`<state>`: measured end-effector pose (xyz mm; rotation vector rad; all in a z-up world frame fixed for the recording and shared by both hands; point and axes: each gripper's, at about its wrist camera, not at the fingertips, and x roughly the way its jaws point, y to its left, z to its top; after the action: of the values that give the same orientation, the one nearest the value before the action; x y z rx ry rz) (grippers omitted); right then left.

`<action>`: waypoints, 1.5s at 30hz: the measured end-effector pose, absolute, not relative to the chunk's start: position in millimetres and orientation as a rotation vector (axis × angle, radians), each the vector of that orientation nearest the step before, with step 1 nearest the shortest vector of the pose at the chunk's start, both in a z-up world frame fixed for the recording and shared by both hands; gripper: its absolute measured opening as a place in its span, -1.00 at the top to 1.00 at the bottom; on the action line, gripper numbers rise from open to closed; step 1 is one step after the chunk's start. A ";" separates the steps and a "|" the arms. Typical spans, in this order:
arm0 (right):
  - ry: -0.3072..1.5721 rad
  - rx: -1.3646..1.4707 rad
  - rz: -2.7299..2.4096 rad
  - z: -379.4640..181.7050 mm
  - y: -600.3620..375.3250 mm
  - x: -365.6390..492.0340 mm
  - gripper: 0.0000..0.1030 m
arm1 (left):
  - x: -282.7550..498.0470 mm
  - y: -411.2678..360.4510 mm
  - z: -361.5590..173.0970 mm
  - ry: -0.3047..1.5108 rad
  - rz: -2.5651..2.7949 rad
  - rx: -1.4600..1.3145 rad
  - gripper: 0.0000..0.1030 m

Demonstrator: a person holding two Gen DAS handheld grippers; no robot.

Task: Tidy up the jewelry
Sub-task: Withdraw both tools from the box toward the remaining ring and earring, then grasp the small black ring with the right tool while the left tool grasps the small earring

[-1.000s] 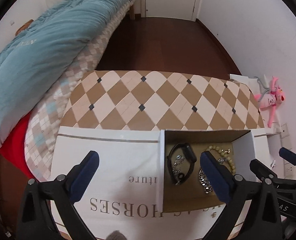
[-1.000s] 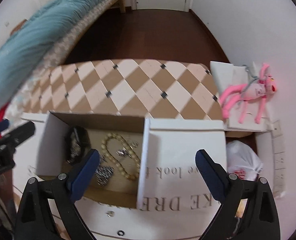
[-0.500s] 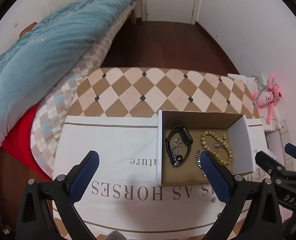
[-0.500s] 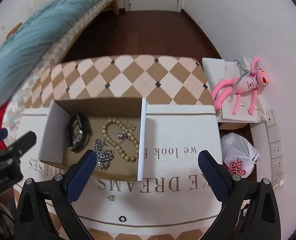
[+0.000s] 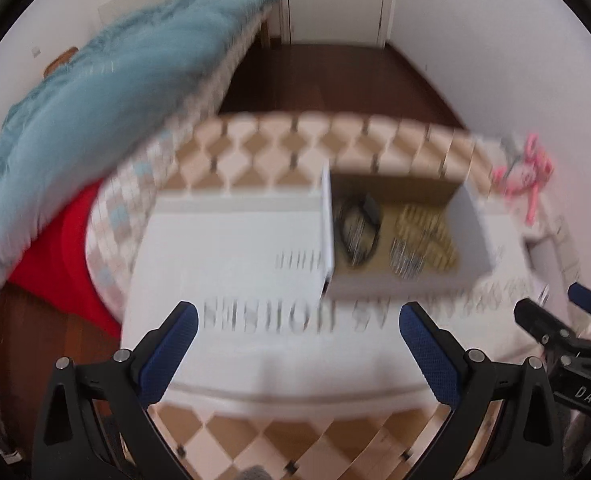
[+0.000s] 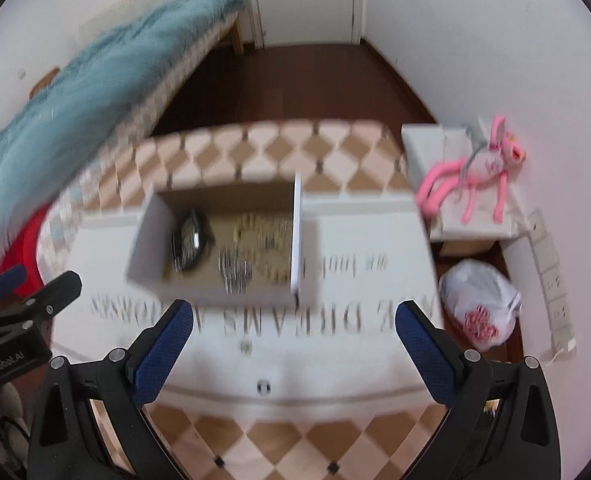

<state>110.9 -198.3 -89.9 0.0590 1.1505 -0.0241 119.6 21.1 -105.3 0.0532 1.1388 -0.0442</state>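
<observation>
White lettering reading "GenRobot.AI" is printed on the black body of the left gripper [image 6: 27, 308] in the right wrist view. "DAS" is printed on the right gripper [image 5: 563, 312] in the left wrist view. Large grey lettering on the white cloth [image 6: 375, 240] is blurred; only "DREAMS" can be made out.

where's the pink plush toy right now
The pink plush toy lies on a white stand against the wall, at the right of the right wrist view, beyond the table's right end and above a white plastic bag on the floor.
</observation>
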 end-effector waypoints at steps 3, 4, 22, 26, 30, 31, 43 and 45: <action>1.215 0.056 -0.016 -131.4 -193.0 89.8 -0.98 | 102.0 26.1 -145.9 1.229 -0.029 0.069 -1.00; 1.228 0.057 -0.011 -142.5 -191.8 84.9 -0.95 | 97.0 27.7 -157.4 1.252 -0.025 0.075 -1.00; 1.256 0.067 0.060 -204.2 -167.3 58.9 0.77 | 80.0 18.3 -192.3 1.314 -0.016 0.102 -0.99; 1.209 0.156 0.020 -185.4 -201.8 57.6 0.77 | 89.9 -8.7 -188.8 1.311 -0.064 0.080 -0.99; 1.195 0.191 -0.038 -175.8 -234.0 61.6 0.77 | 101.0 -43.7 -187.5 1.288 -0.136 0.048 -0.99; 1.196 0.198 -0.053 -176.1 -241.2 62.7 0.77 | 103.8 -53.1 -189.0 1.286 -0.156 0.048 -0.98; 1.208 0.271 -0.112 -188.6 -284.6 73.6 1.00 | 127.3 -110.0 -208.0 1.250 -0.243 0.172 0.55; 1.213 0.299 -0.090 -189.3 -287.1 74.7 0.99 | 132.3 -116.7 -208.7 1.249 -0.256 0.181 0.81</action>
<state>74.7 -287.1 -189.3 0.2988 1.2126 -0.0903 132.3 -116.7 -208.7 0.1809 1.2486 -0.2559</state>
